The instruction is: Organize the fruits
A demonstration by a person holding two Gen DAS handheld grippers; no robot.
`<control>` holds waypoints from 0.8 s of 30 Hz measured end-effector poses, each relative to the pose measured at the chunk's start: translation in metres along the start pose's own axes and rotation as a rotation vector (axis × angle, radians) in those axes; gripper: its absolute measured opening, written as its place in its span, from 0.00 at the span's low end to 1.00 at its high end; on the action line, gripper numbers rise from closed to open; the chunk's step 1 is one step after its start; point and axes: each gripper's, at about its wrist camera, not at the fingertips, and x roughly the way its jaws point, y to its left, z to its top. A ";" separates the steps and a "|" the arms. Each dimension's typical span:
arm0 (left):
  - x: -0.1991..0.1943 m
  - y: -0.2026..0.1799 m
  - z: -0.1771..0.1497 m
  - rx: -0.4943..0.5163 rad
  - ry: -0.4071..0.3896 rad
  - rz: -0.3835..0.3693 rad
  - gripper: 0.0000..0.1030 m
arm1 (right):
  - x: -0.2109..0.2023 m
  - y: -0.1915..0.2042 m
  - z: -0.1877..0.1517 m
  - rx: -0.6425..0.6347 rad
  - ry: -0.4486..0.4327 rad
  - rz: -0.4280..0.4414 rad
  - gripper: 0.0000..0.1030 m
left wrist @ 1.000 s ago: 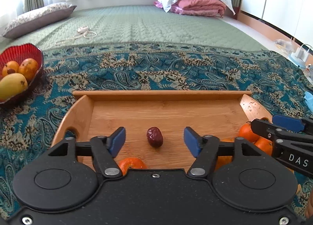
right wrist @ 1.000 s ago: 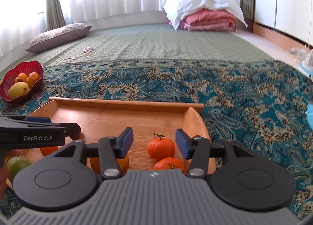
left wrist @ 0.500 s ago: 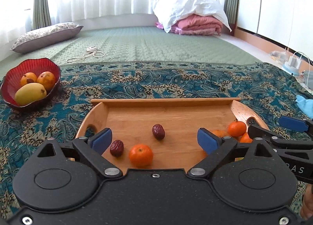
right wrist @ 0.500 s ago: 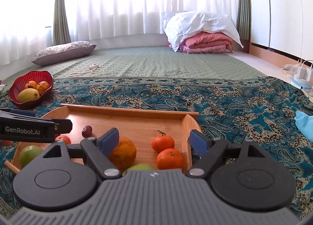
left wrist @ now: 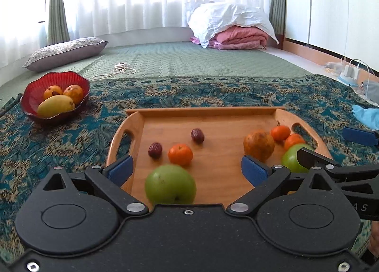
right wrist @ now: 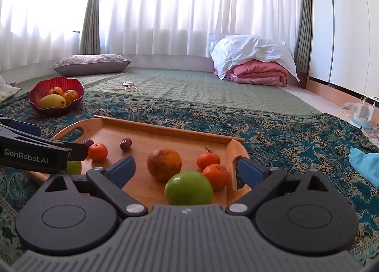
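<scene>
A wooden tray (left wrist: 213,170) (right wrist: 165,134) lies on the patterned cloth. It holds two green apples (left wrist: 170,184) (right wrist: 188,188), a large orange (left wrist: 259,145) (right wrist: 164,163), three mandarins (left wrist: 180,154) (right wrist: 97,151) and two dark red dates (left wrist: 197,135) (right wrist: 125,144). My left gripper (left wrist: 187,172) is open above the near left of the tray, just over one green apple. My right gripper (right wrist: 187,172) is open above the near right, over the other apple. A red bowl (left wrist: 30,108) (right wrist: 78,96) with a mango and two orange fruits stands to the far left.
The teal patterned cloth (left wrist: 213,94) covers a green quilted mat (right wrist: 189,85). A pillow (left wrist: 66,51), a coiled white cord (left wrist: 122,69) and folded pink and white bedding (left wrist: 232,28) lie farther back. A light blue cloth (right wrist: 364,163) and a charger (right wrist: 364,111) are at the right.
Both grippers have pulled back and risen from the tray and opened wider. More fruit has come into view, including both green apples.
</scene>
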 end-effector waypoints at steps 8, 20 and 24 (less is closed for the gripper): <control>-0.005 0.006 -0.027 -0.014 0.024 0.030 0.95 | -0.010 0.007 -0.026 0.016 0.016 -0.029 0.99; 0.003 0.011 -0.068 -0.027 0.073 0.064 0.96 | -0.006 0.008 -0.066 0.071 0.096 -0.061 0.99; 0.012 0.011 -0.074 -0.019 0.086 0.090 0.97 | 0.002 0.011 -0.071 0.051 0.120 -0.068 0.99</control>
